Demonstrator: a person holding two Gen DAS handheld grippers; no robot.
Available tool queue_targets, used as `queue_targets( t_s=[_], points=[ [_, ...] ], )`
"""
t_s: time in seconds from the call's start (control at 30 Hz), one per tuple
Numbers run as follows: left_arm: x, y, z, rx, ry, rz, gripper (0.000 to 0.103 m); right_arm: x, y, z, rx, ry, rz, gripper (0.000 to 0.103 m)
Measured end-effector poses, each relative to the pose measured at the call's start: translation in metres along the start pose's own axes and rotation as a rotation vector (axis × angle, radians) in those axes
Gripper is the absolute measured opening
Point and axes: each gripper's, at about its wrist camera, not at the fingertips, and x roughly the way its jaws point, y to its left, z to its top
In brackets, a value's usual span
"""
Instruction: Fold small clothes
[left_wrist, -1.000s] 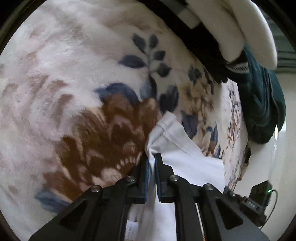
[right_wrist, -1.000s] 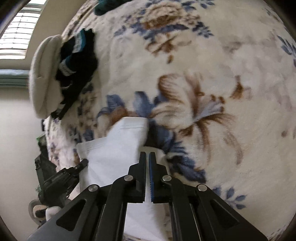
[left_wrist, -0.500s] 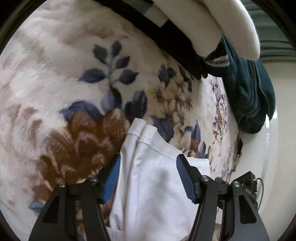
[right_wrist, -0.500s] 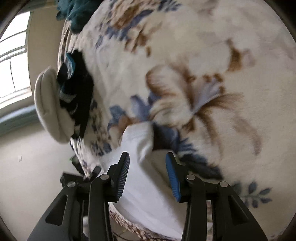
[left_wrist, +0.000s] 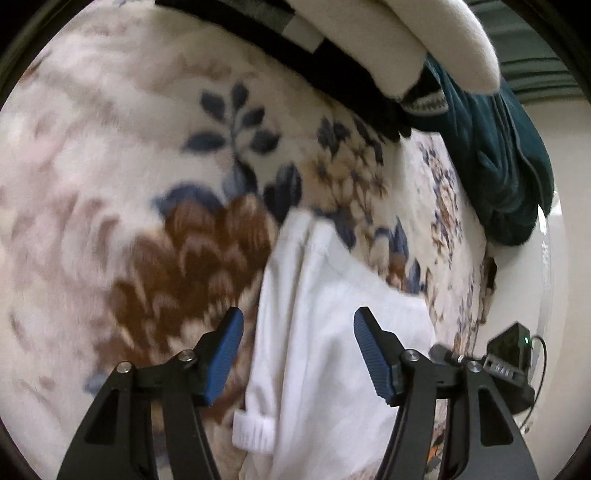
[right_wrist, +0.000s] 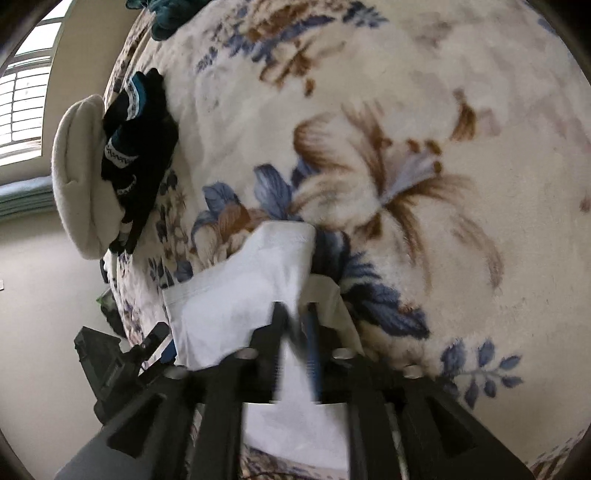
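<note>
A small white garment (left_wrist: 332, 332) lies partly folded on a floral plush blanket (left_wrist: 110, 147), its hemmed corner pointing away from me. My left gripper (left_wrist: 295, 317) hovers over the garment's near part. Its blue pads stand wide apart and are still opening, with the cloth under the gap and neither pad pressing on it. In the right wrist view the white garment (right_wrist: 240, 288) lies across the blanket (right_wrist: 443, 110). My right gripper (right_wrist: 295, 310) is motion-blurred; its jaws are opening, a narrow gap shows, and white cloth is seen through it.
A pile of clothes sits at the blanket's far edge: a cream piece (left_wrist: 406, 37), a black one (left_wrist: 332, 74) and a teal one (left_wrist: 498, 166). The same cream piece (right_wrist: 77, 177) and black garment (right_wrist: 140, 147) show left, by a window. The bed edge drops off beside the garment.
Both grippers were shut on the white garment's edge a second ago. Their jaws have since parted and the cloth has settled onto the blanket. Both views have rolled slightly.
</note>
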Motion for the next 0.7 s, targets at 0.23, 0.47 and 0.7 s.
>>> queue_targets(
  t_s=[0.23, 0.47, 0.7],
  points=[
    [0.036, 0.008, -0.032, -0.075, 0.097, -0.149, 0.069, 0.033, -0.043, -0.022, 0.026, 0.185, 0.126, 0.059],
    [0.042, -0.013, -0.035, -0.041, 0.057, -0.210, 0.053, 0.052, -0.040, -0.024, 0.023, 0.192, 0.254, 0.047],
    [0.009, -0.029, -0.041, 0.018, -0.030, -0.168, 0.015, 0.023, -0.008, -0.033, -0.087, 0.124, 0.245, 0.016]
  ],
)
